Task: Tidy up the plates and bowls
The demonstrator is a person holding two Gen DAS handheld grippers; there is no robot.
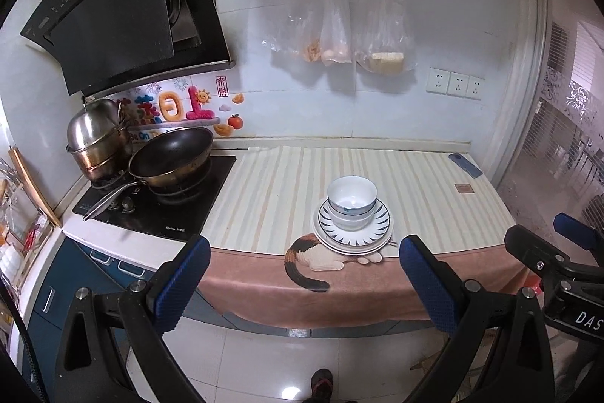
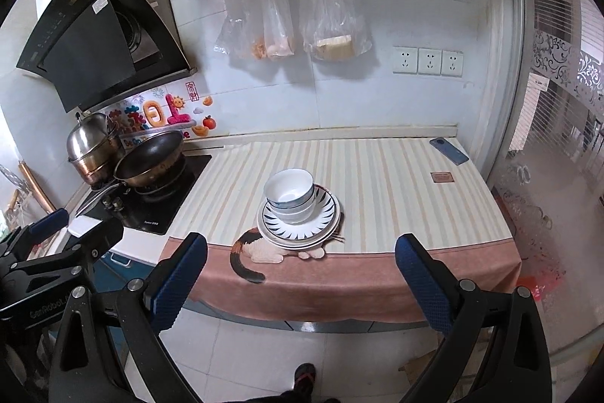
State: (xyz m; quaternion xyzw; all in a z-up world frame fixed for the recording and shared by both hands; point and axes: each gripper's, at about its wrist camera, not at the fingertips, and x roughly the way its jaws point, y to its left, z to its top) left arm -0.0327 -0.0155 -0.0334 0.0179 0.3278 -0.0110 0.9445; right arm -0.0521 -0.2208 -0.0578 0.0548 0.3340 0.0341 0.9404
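Two white bowls (image 1: 352, 198) are nested on a stack of white plates (image 1: 381, 227) with dark ray markings, near the front edge of the striped cloth on the counter. The stack also shows in the right wrist view, bowls (image 2: 290, 193) on plates (image 2: 324, 218). My left gripper (image 1: 304, 274) is open and empty, held back from the counter edge, below the stack. My right gripper (image 2: 300, 272) is open and empty, likewise back from the counter; it also shows at the right edge of the left wrist view (image 1: 558, 244).
A stove (image 1: 158, 199) with a black wok (image 1: 171, 155) and a steel pot (image 1: 96, 138) stands on the left. A phone (image 1: 465, 164) and a small card (image 1: 463, 188) lie at the counter's far right. Plastic bags (image 1: 339, 25) hang on the wall. A glass door is right.
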